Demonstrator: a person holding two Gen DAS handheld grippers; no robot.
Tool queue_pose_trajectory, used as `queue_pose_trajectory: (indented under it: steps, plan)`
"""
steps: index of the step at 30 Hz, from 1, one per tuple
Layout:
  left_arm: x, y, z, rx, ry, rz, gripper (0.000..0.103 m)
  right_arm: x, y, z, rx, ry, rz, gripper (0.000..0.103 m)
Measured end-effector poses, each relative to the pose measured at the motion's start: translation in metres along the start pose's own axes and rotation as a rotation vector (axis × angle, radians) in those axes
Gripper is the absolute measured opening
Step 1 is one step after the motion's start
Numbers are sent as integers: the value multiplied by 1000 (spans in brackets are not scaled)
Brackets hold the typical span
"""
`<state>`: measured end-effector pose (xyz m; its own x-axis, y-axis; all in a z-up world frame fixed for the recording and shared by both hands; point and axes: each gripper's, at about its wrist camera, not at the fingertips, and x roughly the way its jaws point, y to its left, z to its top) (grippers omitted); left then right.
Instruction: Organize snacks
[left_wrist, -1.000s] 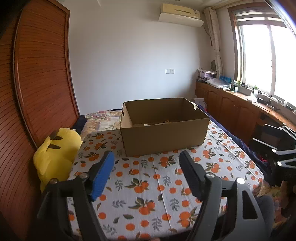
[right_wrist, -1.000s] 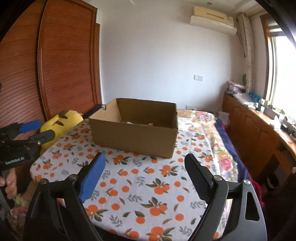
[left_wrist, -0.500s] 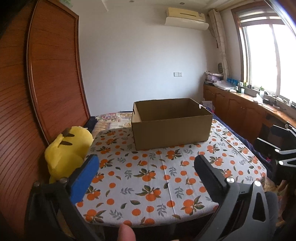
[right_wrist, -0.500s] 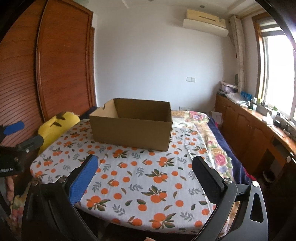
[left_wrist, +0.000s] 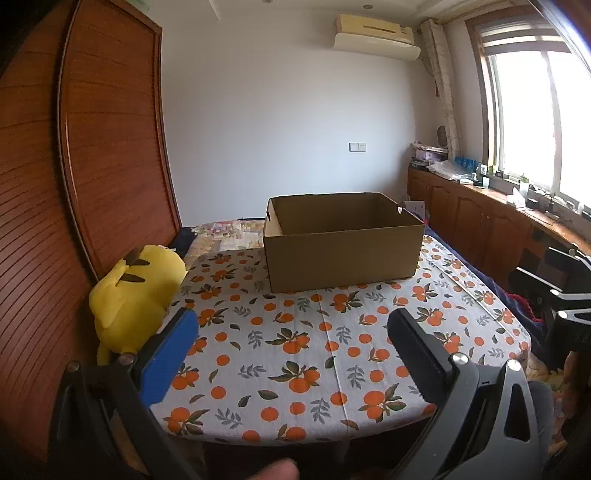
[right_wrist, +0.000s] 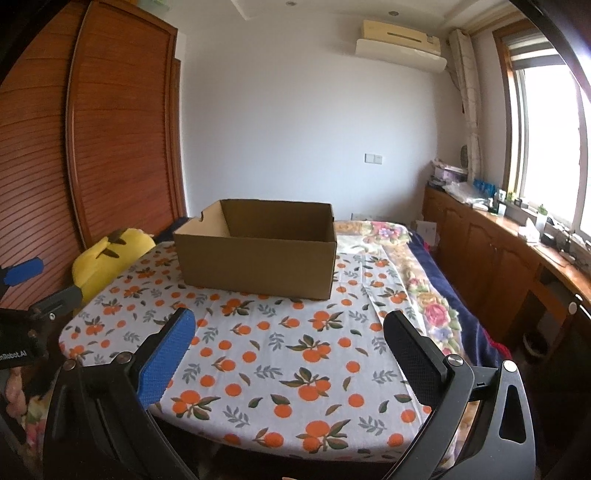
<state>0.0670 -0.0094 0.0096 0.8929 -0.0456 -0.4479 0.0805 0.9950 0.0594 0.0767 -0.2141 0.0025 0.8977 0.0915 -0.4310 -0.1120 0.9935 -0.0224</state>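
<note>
Grippers spread, left gripper (left_wrist: 291, 332) and right gripper (right_wrist: 288, 328) — only right view shows bedspread (right_wrist: 424, 291).

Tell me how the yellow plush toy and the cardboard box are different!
The yellow plush toy is bright yellow and rounded; the cardboard box is brown with straight sides. The toy sits off the table's edge by the wooden doors; the box stands on the orange-print tablecloth. Neither gripper touches either.

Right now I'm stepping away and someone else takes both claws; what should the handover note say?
Left claw: open, holding nothing, at the near table edge.
Right claw: open, holding nothing, also at the near edge.
Cardboard box sits open-topped on the far side of the orange-print tablecloth; its inside is hidden from here.
No snacks in view on the table.
Whether any sorting is left can't be judged; check the box.
</note>
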Motion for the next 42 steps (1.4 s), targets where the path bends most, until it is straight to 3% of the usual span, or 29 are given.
queue_pose_trajectory:
  steps: [42]
  plan:
    - [-7, 3, 4, -8, -21, 13, 103, -5, -1, 0, 17, -17, -15, 103]
